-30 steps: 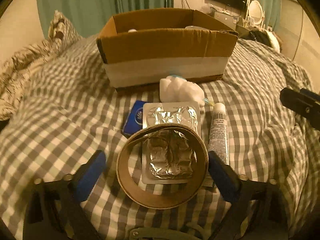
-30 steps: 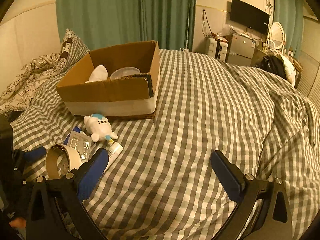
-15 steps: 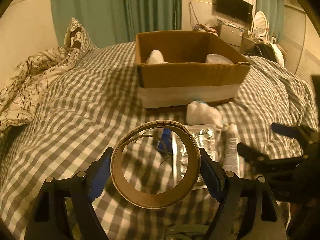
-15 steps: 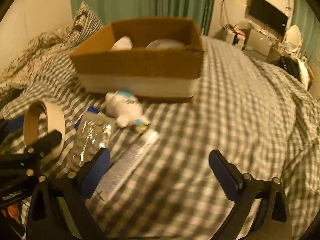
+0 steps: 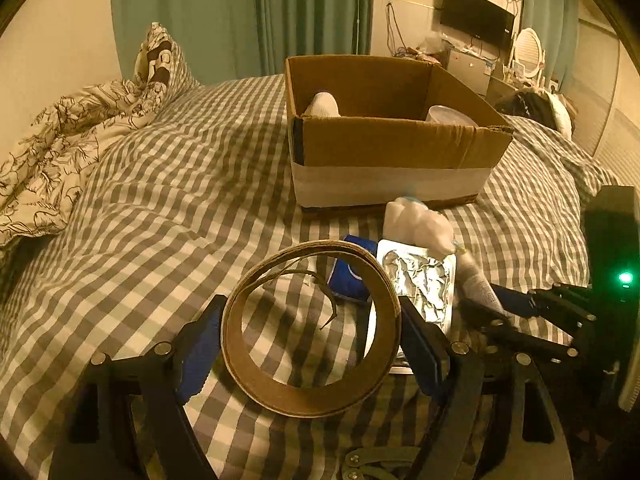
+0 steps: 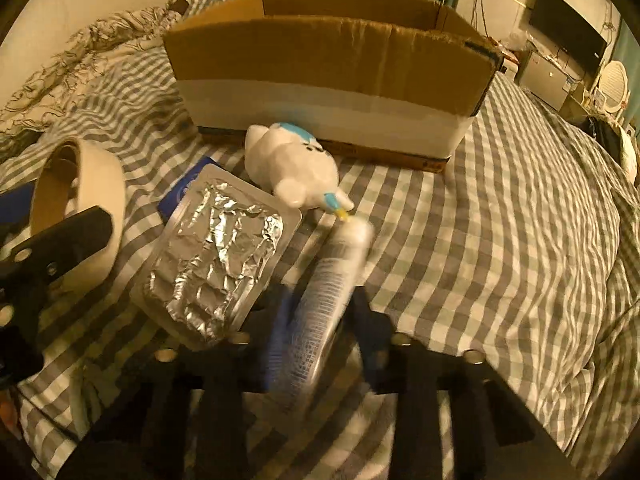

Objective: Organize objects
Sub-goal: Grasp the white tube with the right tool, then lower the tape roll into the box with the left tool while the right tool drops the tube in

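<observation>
My left gripper (image 5: 310,344) is shut on a tape roll (image 5: 312,396) and holds it above the checked bedspread; the roll also shows in the right wrist view (image 6: 92,200). My right gripper (image 6: 318,312) is closed around a white tube (image 6: 324,300) lying on the bed. A foil blister pack (image 6: 216,256), a white and blue plush toy (image 6: 296,168) and a blue packet (image 5: 348,280) lie in front of a cardboard box (image 5: 396,148). The box holds a white item (image 5: 322,105) and a clear lid (image 5: 450,114).
A rumpled floral duvet and pillow (image 5: 80,128) lie at the left. Green curtains, a TV (image 5: 476,14) and a mirror stand beyond the bed. The right gripper's body (image 5: 560,320) is close beside the left one.
My left gripper closed on the tape roll and lifted it. My right gripper moved left and down to the tube and closed around it.
</observation>
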Available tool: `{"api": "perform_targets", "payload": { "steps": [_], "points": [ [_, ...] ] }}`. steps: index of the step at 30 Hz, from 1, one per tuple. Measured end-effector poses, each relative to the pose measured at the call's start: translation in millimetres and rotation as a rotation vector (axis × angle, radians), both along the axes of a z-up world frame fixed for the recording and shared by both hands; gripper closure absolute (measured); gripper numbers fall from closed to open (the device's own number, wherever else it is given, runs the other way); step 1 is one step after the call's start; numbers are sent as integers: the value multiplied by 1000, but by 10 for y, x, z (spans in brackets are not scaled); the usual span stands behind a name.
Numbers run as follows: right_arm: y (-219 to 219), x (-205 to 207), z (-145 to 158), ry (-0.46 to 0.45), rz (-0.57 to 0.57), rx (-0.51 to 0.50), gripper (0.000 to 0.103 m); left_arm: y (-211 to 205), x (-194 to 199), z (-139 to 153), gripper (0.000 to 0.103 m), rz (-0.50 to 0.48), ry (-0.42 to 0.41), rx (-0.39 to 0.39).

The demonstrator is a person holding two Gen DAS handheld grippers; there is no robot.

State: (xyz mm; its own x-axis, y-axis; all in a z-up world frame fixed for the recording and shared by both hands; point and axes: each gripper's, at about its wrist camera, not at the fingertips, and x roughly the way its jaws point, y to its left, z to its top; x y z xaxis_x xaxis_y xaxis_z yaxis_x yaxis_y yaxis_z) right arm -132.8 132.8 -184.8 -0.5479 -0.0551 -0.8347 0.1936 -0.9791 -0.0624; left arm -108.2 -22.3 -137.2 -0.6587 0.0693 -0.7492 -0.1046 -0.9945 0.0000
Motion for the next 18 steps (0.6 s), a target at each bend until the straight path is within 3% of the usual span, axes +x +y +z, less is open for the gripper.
{"api": "perform_targets", "payload": {
  "steps": [8,18],
  "points": [
    [36,269,411,92,33,-19,85,112,154,230,20,-12,43,-28],
    [203,466,1428,300,73,-47,85,361,175,1023,20,-64,186,3]
  ]
}}
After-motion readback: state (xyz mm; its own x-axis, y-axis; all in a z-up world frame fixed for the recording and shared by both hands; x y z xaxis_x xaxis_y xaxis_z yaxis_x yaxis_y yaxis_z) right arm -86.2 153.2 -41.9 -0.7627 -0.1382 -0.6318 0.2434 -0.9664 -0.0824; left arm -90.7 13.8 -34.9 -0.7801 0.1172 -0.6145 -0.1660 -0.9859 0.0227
